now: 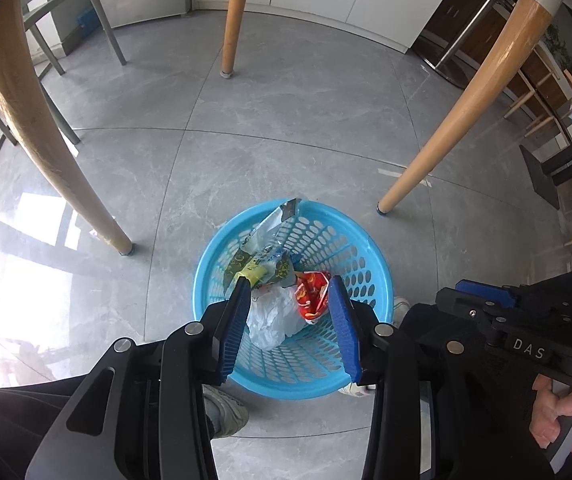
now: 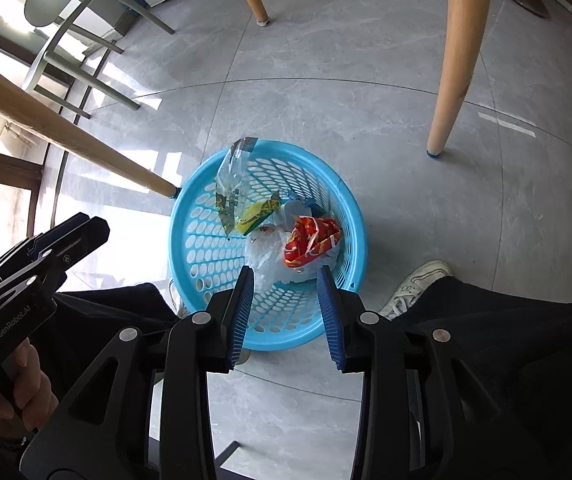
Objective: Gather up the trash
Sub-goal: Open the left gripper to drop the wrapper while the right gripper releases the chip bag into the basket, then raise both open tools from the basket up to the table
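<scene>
**Both grippers empty above the filled basket**

While both grippers pointed steeply down over the blue basket (image 1: pixel 370 248), neither held anything. The left gripper (image 1: pixel 290 292) had its fingers (image 1: pixel 234 320) partly open with only air between them, and the right gripper (image 2: pixel 286 280) showed the same moderate gap, empty. In the right wrist view, the trash lay inside the basket on the floor (image 2: pixel 366 80): a clear wrapper (image 2: pixel 231 172) leaning with its long axis toward 12 o'clock and poking past the rim, a yellow packet (image 2: pixel 255 214), a white bag (image 2: pixel 267 254) and a red wrapper (image 2: pixel 312 238) at about 1 o'clock from the fingers. Both grippers hung about equally near. Wooden table legs (image 1: pixel 458 120) stood at 10, 12 and 2 o'clock around the basket, with shoes (image 2: pixel 418 284) just beside its near rim, leaving open floor mainly beyond the legs. No loose trash showed on the visible floor, so collection looked close to done.
</scene>
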